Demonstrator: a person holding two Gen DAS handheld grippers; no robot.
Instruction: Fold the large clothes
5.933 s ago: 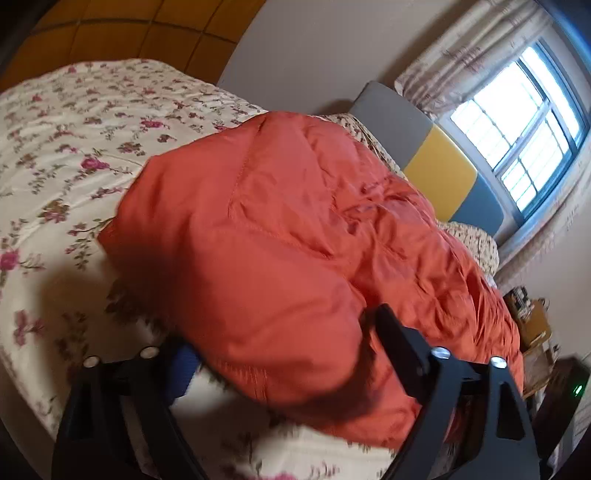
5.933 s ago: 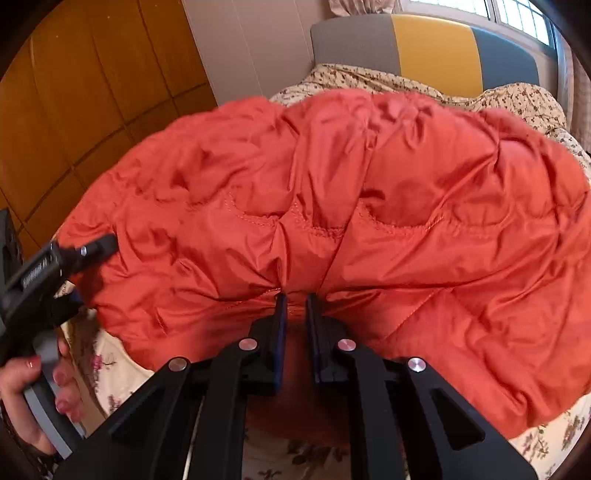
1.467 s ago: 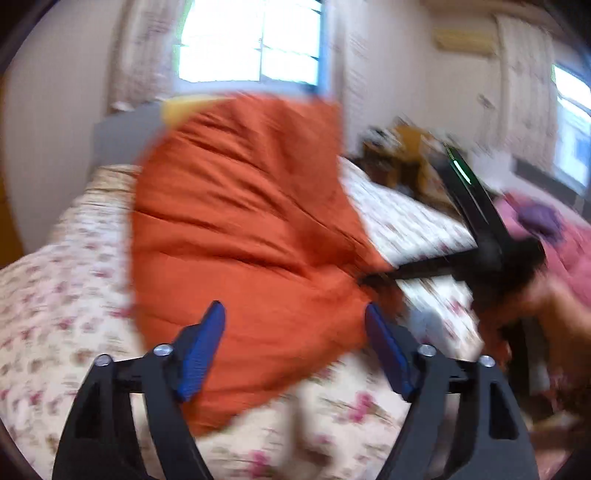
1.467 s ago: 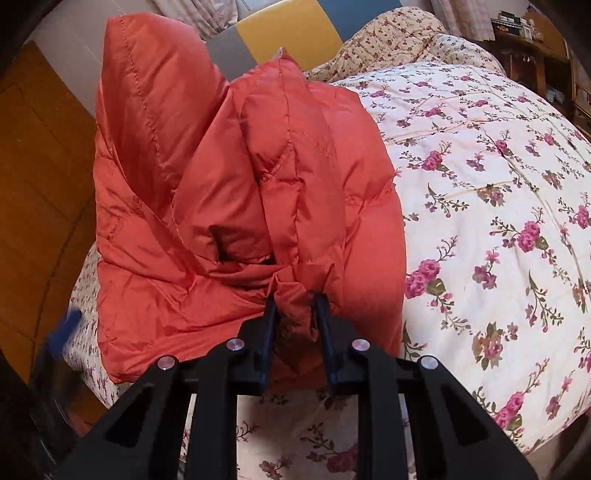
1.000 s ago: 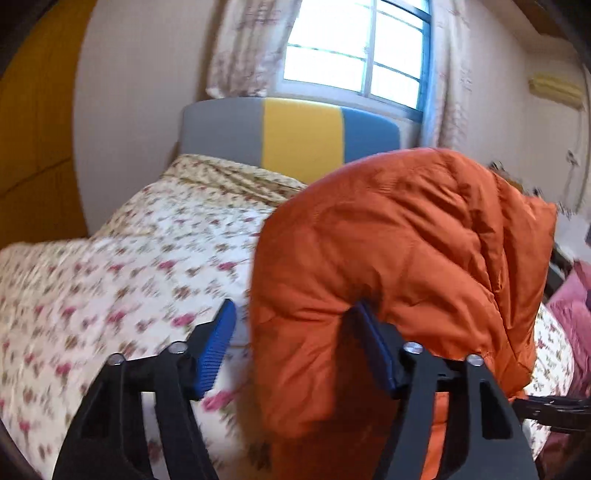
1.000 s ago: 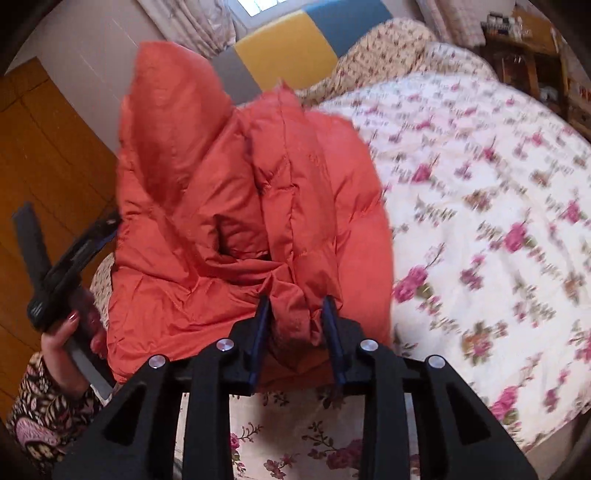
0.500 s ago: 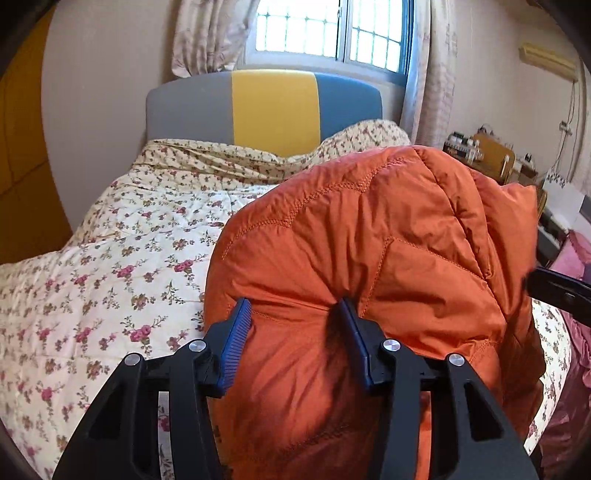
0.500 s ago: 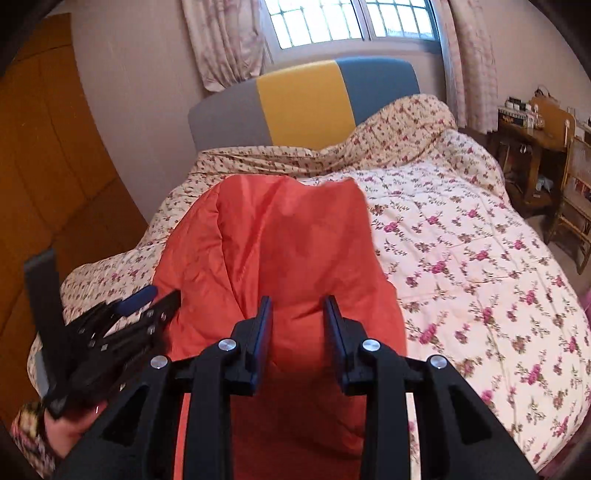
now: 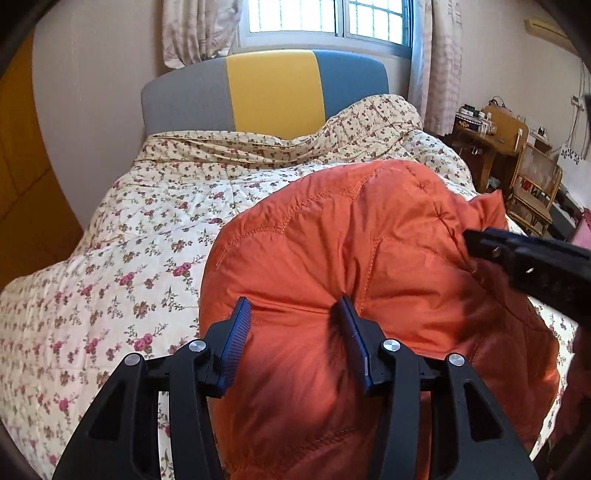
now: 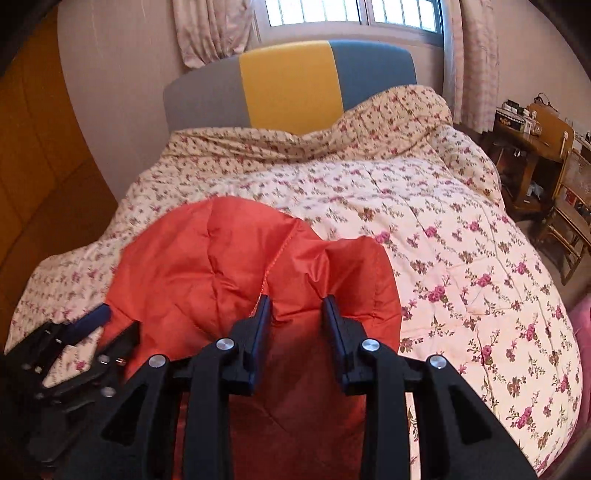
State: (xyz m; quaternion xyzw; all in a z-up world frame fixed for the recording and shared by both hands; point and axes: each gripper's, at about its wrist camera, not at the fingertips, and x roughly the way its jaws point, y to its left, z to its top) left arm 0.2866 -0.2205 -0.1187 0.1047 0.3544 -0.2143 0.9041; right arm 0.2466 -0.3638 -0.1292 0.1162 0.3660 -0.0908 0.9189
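A puffy orange quilted jacket (image 9: 369,258) lies bunched on the floral bed quilt (image 9: 129,258) near its front edge. My left gripper (image 9: 293,310) is partly closed, its fingers pressing into a thick fold of the jacket. My right gripper (image 10: 297,308) is likewise closed around a thick fold of the jacket (image 10: 221,266). The right gripper's body shows in the left wrist view (image 9: 532,258) at the jacket's right side. The left gripper shows in the right wrist view (image 10: 81,332) at the jacket's left. The jacket's lower part is hidden behind the grippers.
A grey, yellow and blue headboard (image 9: 273,96) stands under a window (image 9: 325,18) at the far end. A wooden desk (image 9: 487,144) and chair (image 9: 535,184) stand to the right of the bed. Orange wardrobe panels (image 10: 33,147) line the left wall.
The jacket was lifted, turned and lowered onto the near end of the bed. Both grippers now face the headboard. The left gripper has closed onto a fold; the right has widened slightly.
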